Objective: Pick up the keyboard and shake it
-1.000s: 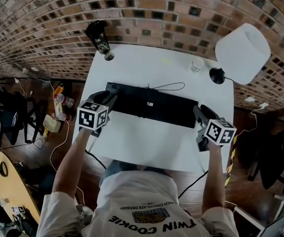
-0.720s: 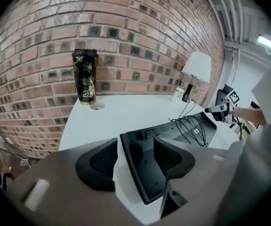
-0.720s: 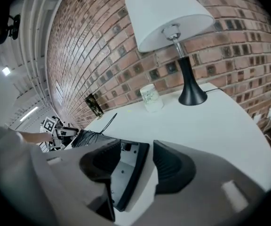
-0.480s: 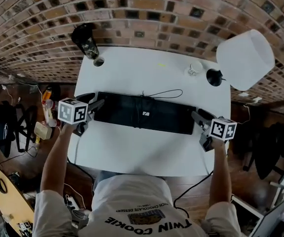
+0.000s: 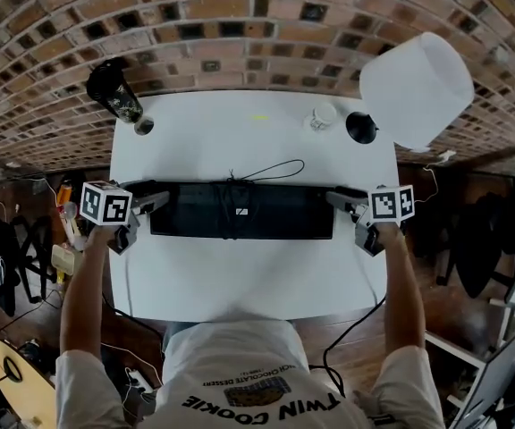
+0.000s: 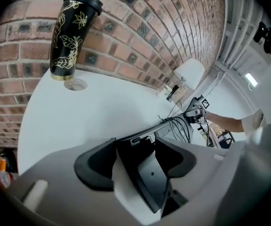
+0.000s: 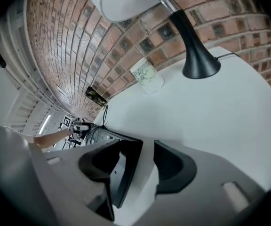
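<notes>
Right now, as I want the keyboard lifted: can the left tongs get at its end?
Probably yes: the left tongs stand open with the end of the keyboard between them, and nothing blocks it.

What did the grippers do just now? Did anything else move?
Both grippers opened wider: the left gripper and right gripper loosely straddle the ends of the keyboard without squeezing it. The keyboard still lies on the table; tumbler and lamp stayed put.

White T-shirt [image 5: 240, 357] (black lettering)
</notes>
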Motion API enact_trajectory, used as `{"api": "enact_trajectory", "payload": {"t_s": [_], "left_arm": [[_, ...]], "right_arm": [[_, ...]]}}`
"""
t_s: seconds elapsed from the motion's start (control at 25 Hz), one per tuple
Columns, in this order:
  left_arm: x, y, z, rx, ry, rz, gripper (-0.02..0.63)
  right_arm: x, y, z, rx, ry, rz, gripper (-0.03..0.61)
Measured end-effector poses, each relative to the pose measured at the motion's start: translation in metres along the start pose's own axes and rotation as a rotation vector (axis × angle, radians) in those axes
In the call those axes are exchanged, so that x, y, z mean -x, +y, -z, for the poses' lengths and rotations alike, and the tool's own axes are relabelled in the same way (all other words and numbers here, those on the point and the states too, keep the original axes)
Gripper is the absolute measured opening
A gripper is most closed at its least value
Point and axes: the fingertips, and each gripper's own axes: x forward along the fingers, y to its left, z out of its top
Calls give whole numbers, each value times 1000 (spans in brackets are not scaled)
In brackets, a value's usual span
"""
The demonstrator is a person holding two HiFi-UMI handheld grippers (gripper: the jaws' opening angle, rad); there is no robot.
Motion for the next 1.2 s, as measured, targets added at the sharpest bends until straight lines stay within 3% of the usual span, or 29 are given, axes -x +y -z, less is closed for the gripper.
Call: {"api": "enact_trajectory", "payload": {"t_s": [0.28,0.44,0.88,1.2], "left_arm": [[4,1,2,-24,36,2,278],[-2,0,5,-31,43,19,287],[7,2,6,1,43,52,244],[28,-8,-3,-109,-26,-29,229]], "right_arm": [[-4,0,-1,-10,99,-50,219],[5,-5,3,22,107,-21,220],[-7,11,7,-60,44,-72,178],[9,26,-1,65,-80,-51,137]]}}
